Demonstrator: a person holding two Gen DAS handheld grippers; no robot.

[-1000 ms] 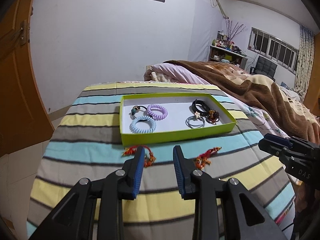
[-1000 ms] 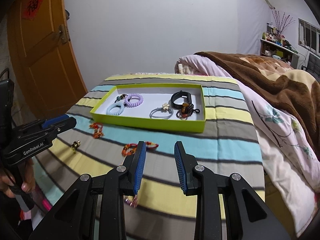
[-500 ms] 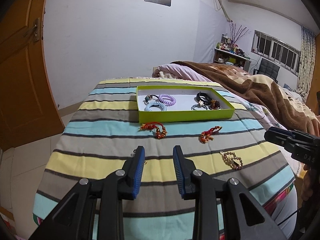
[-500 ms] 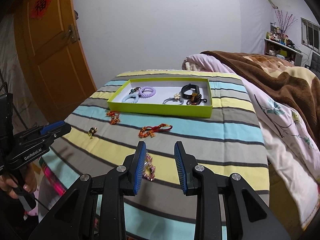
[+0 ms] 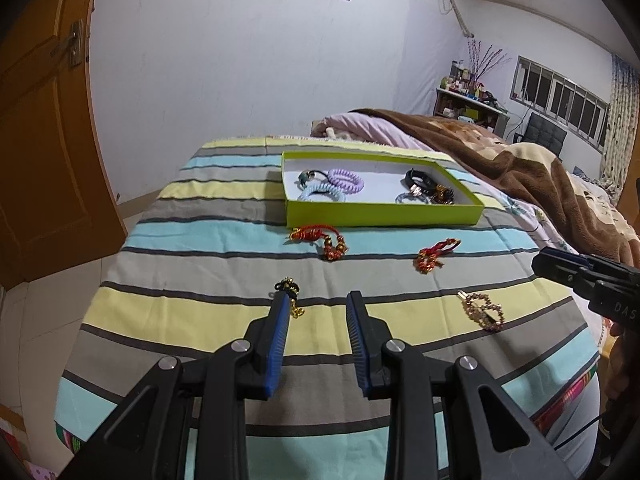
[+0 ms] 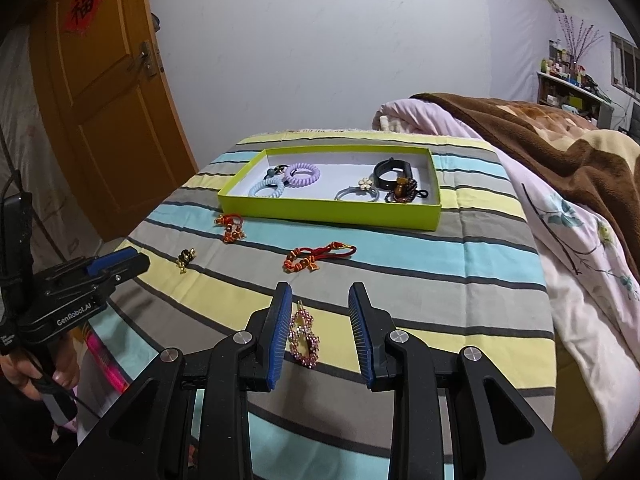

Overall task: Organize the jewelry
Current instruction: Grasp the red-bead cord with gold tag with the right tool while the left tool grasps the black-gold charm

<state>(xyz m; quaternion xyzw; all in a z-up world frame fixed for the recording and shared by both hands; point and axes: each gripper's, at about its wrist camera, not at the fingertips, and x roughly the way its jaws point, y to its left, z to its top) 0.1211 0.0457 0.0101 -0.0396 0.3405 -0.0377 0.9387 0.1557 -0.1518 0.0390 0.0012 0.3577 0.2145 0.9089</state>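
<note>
On the striped cloth [image 6: 460, 264], a small gold-and-black charm [image 5: 289, 295] lies at the left gripper [image 5: 318, 336]'s 11 o'clock, just past its left blue pad; the jaws stand spread, gripping nothing. The green tray [image 6: 332, 214] at 12 o'clock holds coil hair ties and bracelets. Two red knotted cords [image 6: 316, 258] lie before it. The right gripper [image 6: 320, 328], also spread and empty, hovers over a pink beaded hair clip [image 6: 305, 338].
</note>
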